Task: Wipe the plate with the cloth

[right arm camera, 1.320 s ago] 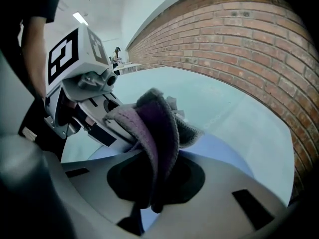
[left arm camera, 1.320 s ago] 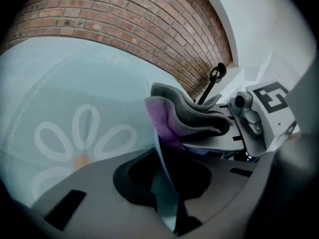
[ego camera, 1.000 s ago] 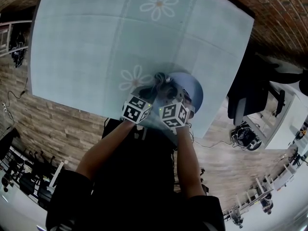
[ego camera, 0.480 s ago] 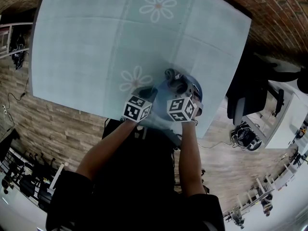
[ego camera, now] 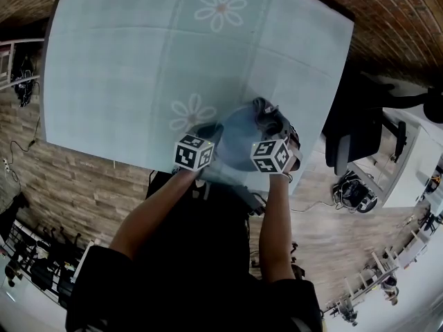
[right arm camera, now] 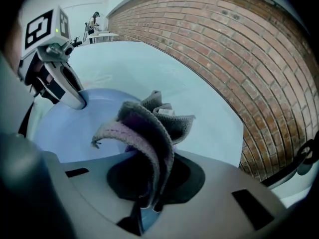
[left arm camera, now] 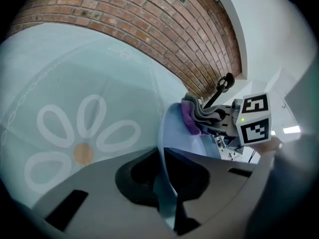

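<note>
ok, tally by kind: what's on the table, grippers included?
plate: 1, rim clamped in the left gripper
cloth: 1, grey and purple, clamped in the right gripper
grippers: 2
Total: 4

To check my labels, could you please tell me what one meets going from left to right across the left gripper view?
The daisy print on the tablecloth → plate → cloth → right tool, gripping the cloth.
</note>
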Tool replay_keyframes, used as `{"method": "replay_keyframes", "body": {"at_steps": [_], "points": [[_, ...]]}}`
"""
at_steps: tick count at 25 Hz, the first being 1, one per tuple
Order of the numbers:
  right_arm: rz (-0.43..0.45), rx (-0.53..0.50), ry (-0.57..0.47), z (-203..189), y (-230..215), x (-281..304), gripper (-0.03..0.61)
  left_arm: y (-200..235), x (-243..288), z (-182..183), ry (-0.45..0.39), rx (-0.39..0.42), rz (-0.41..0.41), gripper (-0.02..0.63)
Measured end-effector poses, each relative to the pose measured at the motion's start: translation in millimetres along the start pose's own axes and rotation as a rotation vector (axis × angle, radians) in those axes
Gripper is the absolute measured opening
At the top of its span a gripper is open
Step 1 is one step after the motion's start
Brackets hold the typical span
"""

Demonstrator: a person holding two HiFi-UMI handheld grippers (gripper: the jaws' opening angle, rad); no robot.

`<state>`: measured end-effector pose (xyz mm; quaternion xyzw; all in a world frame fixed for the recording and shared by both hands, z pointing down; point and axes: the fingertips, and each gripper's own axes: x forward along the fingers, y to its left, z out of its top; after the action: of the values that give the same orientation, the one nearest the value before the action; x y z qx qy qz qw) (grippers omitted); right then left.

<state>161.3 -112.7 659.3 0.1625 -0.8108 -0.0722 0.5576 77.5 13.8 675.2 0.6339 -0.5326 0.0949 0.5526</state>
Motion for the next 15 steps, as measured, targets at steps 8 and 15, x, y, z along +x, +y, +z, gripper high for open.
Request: {"method": "replay_keyframes", "body": {"at_steps": [8,15], "points": [[-0.052,-0.026,0.087,-38.1,0.0,-15.9,0.06,0.7,-0.1,0.4,-0.002,-0.018,-0.008,0.051],[-0.044,-0.057,0.161,-65.9,14.6,-32.4,0.06,0.0,1.1,4.3,-0.013,-0.044,-0.016,0.043]]}}
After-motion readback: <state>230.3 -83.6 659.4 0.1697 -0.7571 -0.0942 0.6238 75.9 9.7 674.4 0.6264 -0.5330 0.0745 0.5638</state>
